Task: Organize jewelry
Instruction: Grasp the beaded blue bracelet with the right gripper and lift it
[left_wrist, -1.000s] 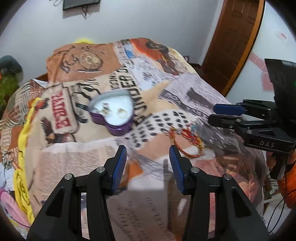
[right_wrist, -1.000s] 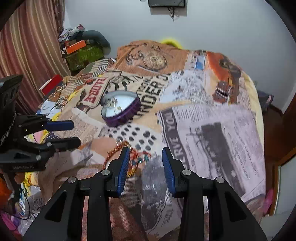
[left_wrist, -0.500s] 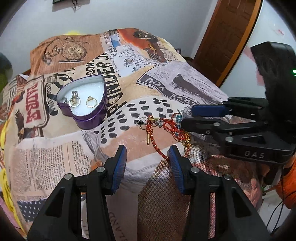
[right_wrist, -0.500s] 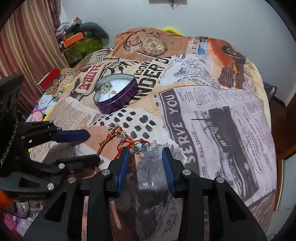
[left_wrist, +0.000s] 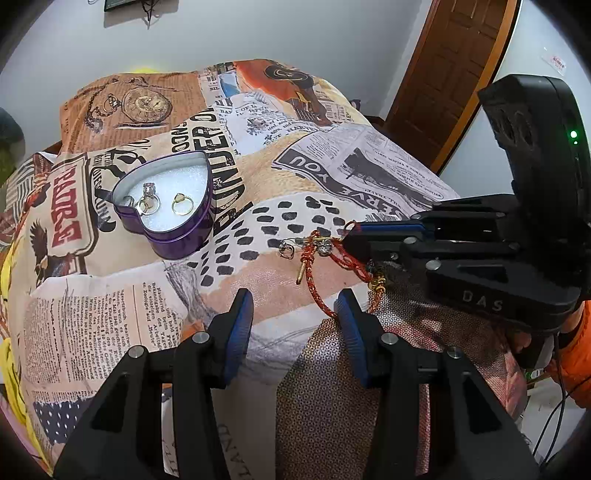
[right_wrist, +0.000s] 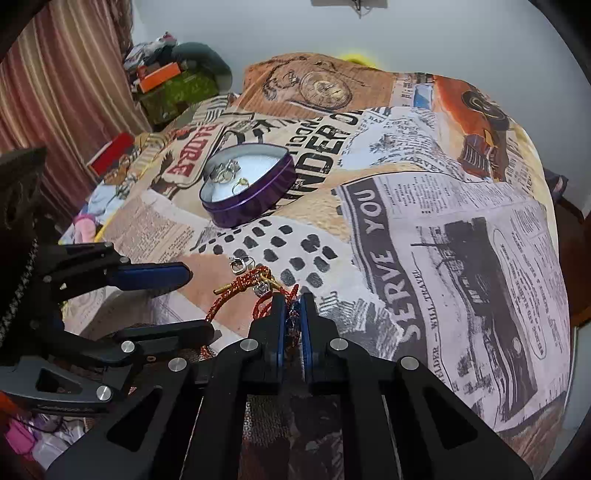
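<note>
1. Grippers: two. Left gripper (left_wrist: 293, 310) hovers over the near edge of the bedspread (left_wrist: 314, 177), jaws spread apart, nothing between them.
2. Right gripper (right_wrist: 291, 306) has its jaws pressed together on the red cord bracelet (left_wrist: 321, 266), at the bracelet's right end.
3. Bracelet: one, lying on the bedspread near its front edge; a gold bar clasp (left_wrist: 301, 272) and small silver charms (left_wrist: 286, 248) hang off it.
4. Tin (left_wrist: 177, 236): one, purple, heart-shaped, open, sitting left of and beyond the bracelet, well apart from it.
5. Rings (left_wrist: 181, 204): at least three on the tin's white lining; two of them overlap, so the exact count is unclear.
</note>
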